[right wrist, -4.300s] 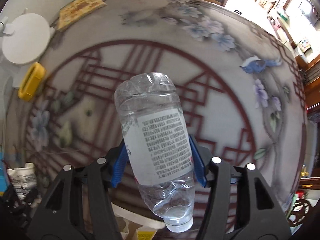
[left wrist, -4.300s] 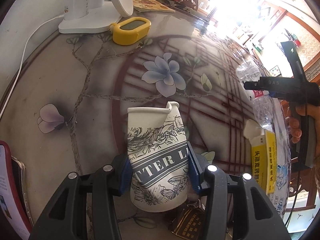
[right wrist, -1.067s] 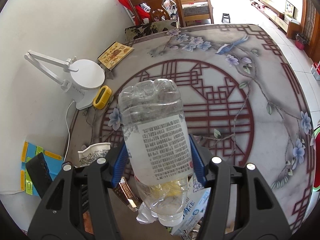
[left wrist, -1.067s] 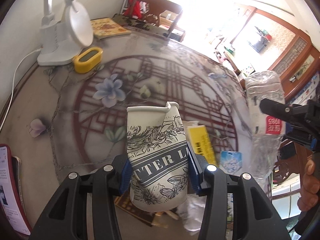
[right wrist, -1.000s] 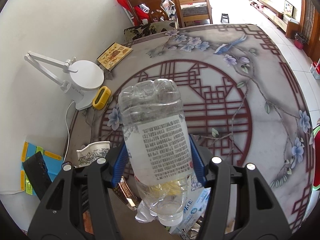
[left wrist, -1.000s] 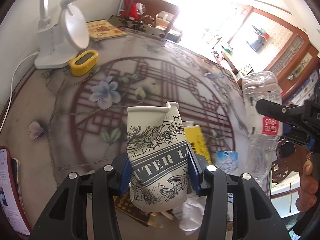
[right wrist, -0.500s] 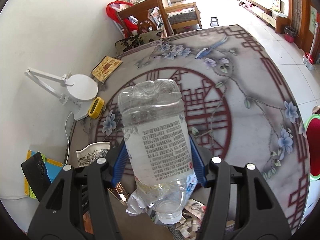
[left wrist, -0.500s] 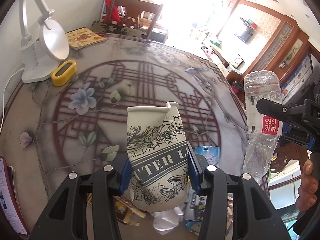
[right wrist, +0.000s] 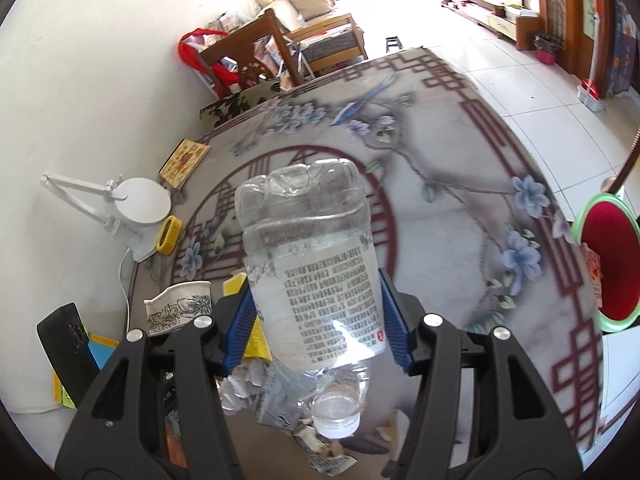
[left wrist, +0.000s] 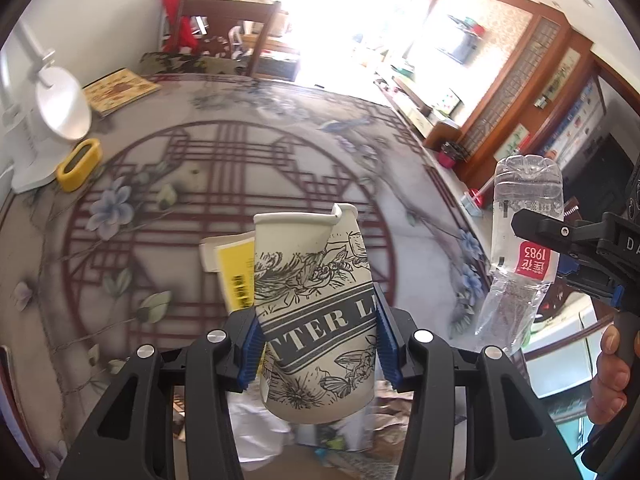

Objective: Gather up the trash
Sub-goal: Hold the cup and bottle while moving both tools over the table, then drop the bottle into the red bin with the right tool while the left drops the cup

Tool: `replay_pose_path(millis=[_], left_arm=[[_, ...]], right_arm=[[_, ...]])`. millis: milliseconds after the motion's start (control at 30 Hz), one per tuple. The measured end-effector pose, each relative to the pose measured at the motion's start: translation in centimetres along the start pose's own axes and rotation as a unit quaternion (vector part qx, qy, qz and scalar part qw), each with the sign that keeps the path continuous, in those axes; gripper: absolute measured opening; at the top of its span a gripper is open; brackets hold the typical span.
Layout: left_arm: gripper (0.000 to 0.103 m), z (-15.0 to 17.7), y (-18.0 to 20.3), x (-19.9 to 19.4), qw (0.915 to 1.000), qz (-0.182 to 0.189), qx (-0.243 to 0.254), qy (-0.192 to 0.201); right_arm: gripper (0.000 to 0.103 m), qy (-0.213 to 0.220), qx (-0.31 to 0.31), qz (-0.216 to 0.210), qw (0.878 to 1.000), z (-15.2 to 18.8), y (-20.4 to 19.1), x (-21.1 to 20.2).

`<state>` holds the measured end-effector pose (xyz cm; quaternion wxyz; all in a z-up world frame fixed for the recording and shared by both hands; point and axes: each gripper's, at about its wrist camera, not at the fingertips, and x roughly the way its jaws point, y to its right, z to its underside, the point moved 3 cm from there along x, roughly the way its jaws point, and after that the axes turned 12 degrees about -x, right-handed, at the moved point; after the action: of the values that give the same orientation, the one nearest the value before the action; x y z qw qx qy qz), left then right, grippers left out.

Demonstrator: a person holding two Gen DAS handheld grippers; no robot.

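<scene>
The crumpled paper cup sits clamped between the blue pads of the left tongs, rim away from the camera, held above the near edge of the surface; the clear plastic bottle is pinched the same way in the right tongs, cap toward the camera. Both grips look just as they did a second ago, but the patterned surface has slid farther away and lower in both views, and more of the room shows around it. Counted: one cup, one bottle, one yellow box lying behind the cup, and a heap of crumpled paper and wrappers below both tongs, too jumbled to number. The left view alone shows the bottle's red label from the side, and a hand on the right tongs' handle. The right view alone shows a red bin with a green rim off the surface's right edge, the bottle's printed label, and the cup's rim at lower left.
</scene>
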<state>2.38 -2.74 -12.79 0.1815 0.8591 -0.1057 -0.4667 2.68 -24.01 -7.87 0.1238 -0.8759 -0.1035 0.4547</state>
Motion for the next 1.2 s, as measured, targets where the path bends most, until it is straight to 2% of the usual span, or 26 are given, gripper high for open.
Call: replay_pose_path(millis=[267, 767, 1067, 1200], left_arm=[[0.045, 0.3, 4.7, 1.0, 0.9992, 0.013, 0.039, -0.001], [0.045, 2.8, 14.5, 4.5, 0.9974, 0.025, 0.063, -0.024], [0.045, 4.5, 22.9, 7.1, 0.9954, 0.040, 0.079, -0.037], [0.045, 5.8, 26.7, 8.1, 0.9935, 0.047, 0.092, -0.049]], right_arm=[[0.055, 0.025, 0.035, 0.011, 0.999, 0.9, 4.3, -2.7], [0.055, 0.037, 0.086, 0.013, 0.996, 2.6, 14.3, -5.9], [0.055, 0.064, 0.107, 0.031, 0.992, 3.3, 22.5, -10.3], [0.055, 0.078, 0.127, 0.064, 0.987, 4.4, 27.8, -12.7]])
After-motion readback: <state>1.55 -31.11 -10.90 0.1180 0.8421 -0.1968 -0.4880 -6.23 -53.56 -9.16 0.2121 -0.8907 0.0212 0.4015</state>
